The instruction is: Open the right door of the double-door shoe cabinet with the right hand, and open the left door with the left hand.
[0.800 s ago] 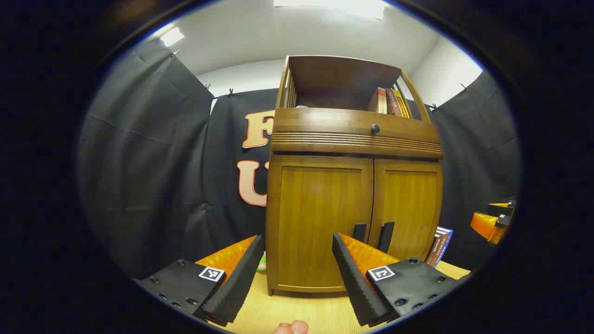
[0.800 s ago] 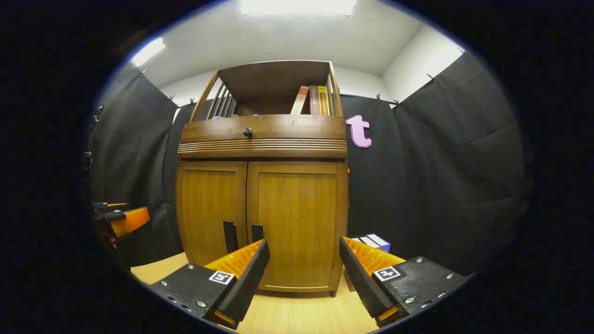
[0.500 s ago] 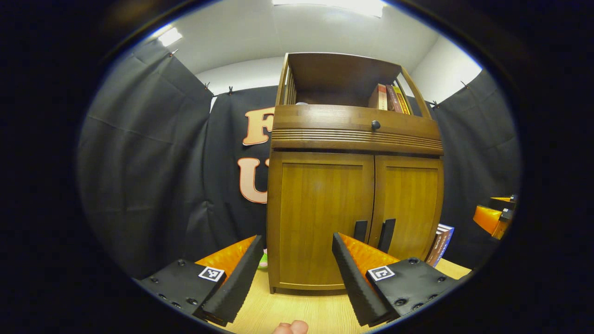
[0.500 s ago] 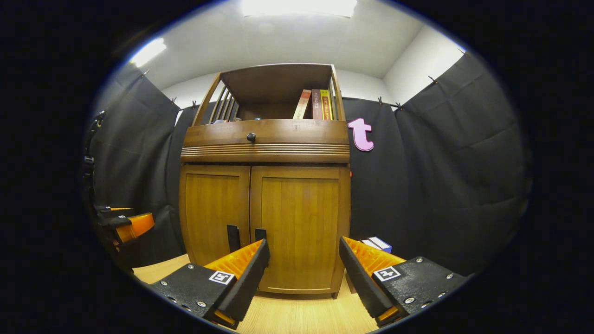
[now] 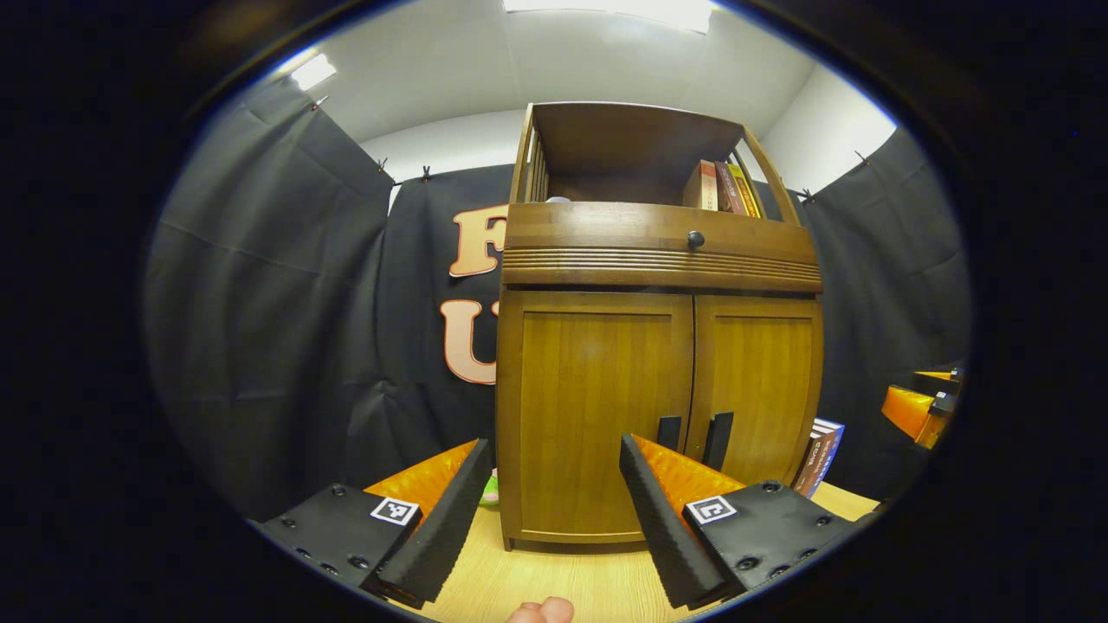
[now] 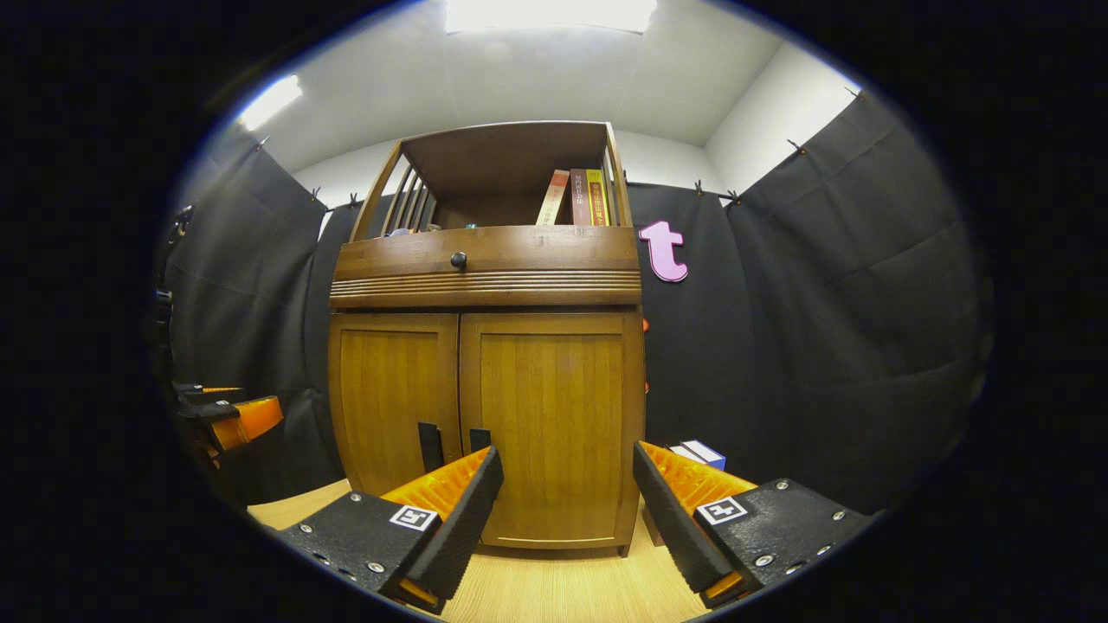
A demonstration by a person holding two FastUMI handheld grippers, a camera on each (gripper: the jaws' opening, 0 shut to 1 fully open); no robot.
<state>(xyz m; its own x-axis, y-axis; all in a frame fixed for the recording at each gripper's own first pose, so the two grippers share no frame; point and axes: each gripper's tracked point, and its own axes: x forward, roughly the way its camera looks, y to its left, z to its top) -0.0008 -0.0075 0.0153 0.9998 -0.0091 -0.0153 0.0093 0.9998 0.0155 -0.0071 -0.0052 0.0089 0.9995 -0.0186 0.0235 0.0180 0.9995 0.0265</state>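
Note:
A brown wooden shoe cabinet (image 5: 658, 260) (image 6: 485, 268) stands on a light wooden floor, both doors closed. The left door (image 5: 593, 415) (image 6: 389, 398) and right door (image 5: 762, 381) (image 6: 550, 424) each carry a dark vertical handle near the centre seam: left handle (image 5: 668, 431) (image 6: 428, 446), right handle (image 5: 718, 439) (image 6: 479, 439). My left gripper (image 5: 550, 510) is open, a short way in front of the left door. My right gripper (image 6: 567, 519) is open in front of the right door. Each gripper also shows far off at the edge of the other's view, the right gripper (image 5: 917, 407) and the left gripper (image 6: 221, 415).
Above the doors sits a drawer with a round dark knob (image 5: 694, 239) (image 6: 458, 259) and an open shelf holding several books (image 5: 723, 186) (image 6: 576, 197). A box (image 5: 818, 457) (image 6: 697, 452) stands on the floor right of the cabinet. Black cloth walls surround the booth.
Both views have shifted slightly; the cabinet sits a little differently in frame. Both grippers stay open and the doors stay closed.

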